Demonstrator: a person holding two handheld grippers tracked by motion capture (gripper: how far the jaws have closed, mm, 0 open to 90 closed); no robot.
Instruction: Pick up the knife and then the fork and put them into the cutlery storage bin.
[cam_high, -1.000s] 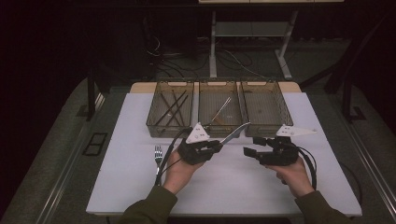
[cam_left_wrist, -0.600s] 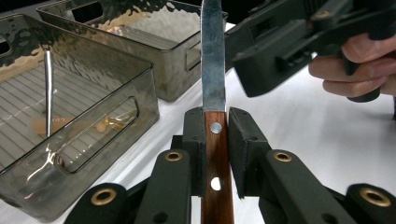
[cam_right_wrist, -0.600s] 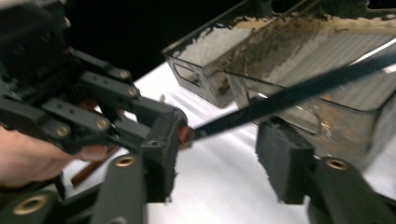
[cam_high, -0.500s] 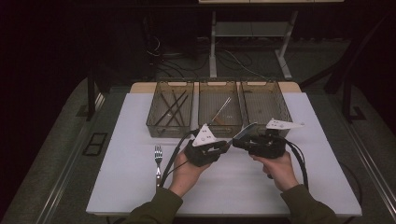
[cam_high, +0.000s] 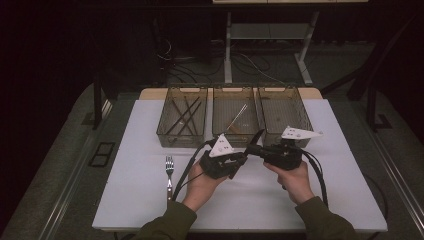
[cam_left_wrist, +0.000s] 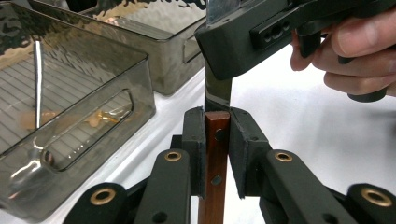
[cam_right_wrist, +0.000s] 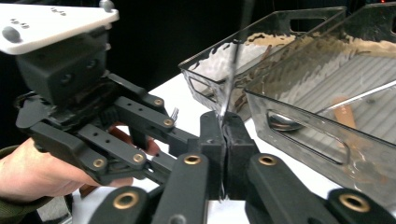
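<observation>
Near the table's (cam_high: 125, 200) front edge, the left gripper (cam_high: 235, 162) clamps the knife's (cam_left_wrist: 217, 140) wooden handle (blade upright between the two tools). The right gripper (cam_high: 255, 149), whose jaws have just been closing, pinches the blade. A fork (cam_high: 169, 172) lies left; three trays (cam_high: 235, 117) stand beyond

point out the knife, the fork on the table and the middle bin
knife (cam_left_wrist: 216, 140): left gripper view, on its wooden handle between the jaws
fork (cam_high: 169, 165): high view, on its tines, left of the left hand
middle bin (cam_high: 235, 134): high view, on its front wall
</observation>
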